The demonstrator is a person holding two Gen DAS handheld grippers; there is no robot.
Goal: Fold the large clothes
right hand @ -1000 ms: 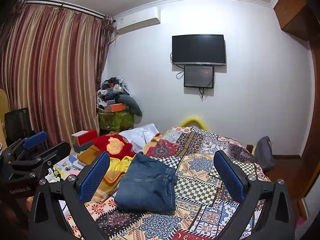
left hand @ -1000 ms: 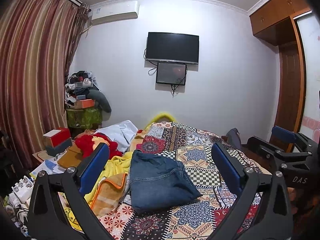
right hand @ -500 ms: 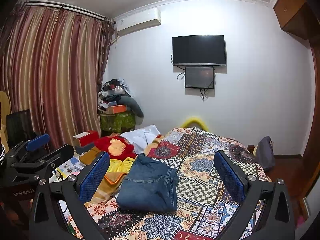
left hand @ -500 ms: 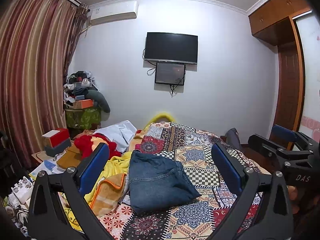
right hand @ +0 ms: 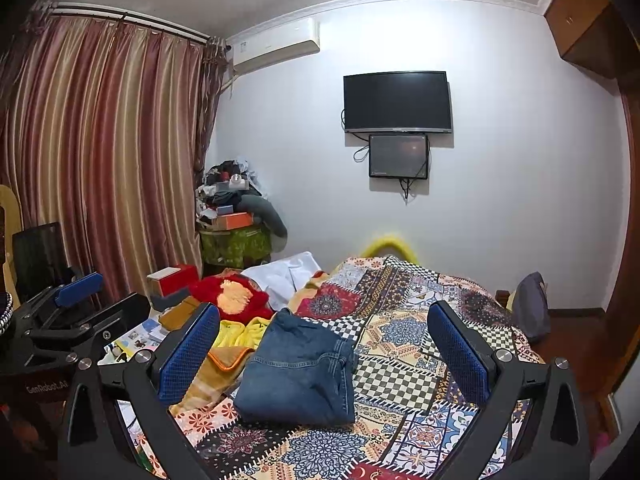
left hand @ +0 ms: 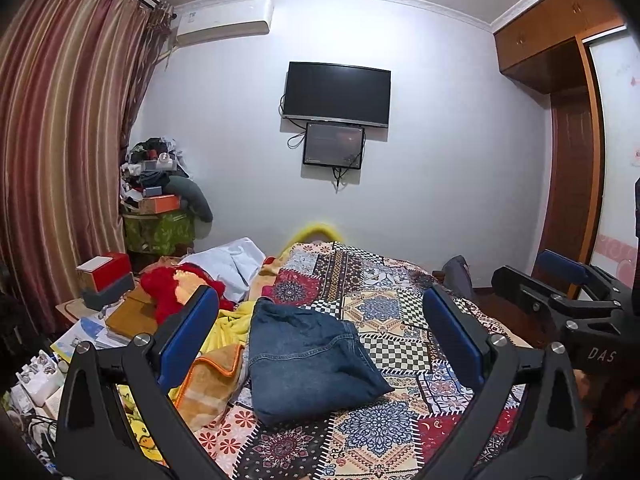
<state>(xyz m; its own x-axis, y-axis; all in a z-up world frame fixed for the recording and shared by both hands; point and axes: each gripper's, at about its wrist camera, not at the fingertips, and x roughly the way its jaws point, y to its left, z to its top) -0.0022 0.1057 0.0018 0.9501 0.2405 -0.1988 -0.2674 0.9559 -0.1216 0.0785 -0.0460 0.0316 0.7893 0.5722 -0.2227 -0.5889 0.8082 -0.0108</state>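
A pair of blue jeans (left hand: pixel 308 360) lies folded into a compact rectangle on the patchwork bedspread (left hand: pixel 400 320); it also shows in the right wrist view (right hand: pixel 300 368). My left gripper (left hand: pixel 320 340) is open and empty, held above and short of the jeans. My right gripper (right hand: pixel 324 344) is open and empty too, also held back from the jeans. The right gripper shows at the right edge of the left wrist view (left hand: pixel 568 300). The left gripper shows at the left of the right wrist view (right hand: pixel 68 320).
A heap of yellow, orange and red clothes (left hand: pixel 192 312) and a white garment (left hand: pixel 228 260) lie left of the jeans. Boxes and papers (left hand: pixel 100 280) crowd the bed's left edge. A cluttered stand (left hand: pixel 160 216), curtains, a wall TV (left hand: pixel 336 94) and a wardrobe (left hand: pixel 572 160) surround the bed.
Both grippers stay open and empty with only a slight drift of view. The jeans have not moved.
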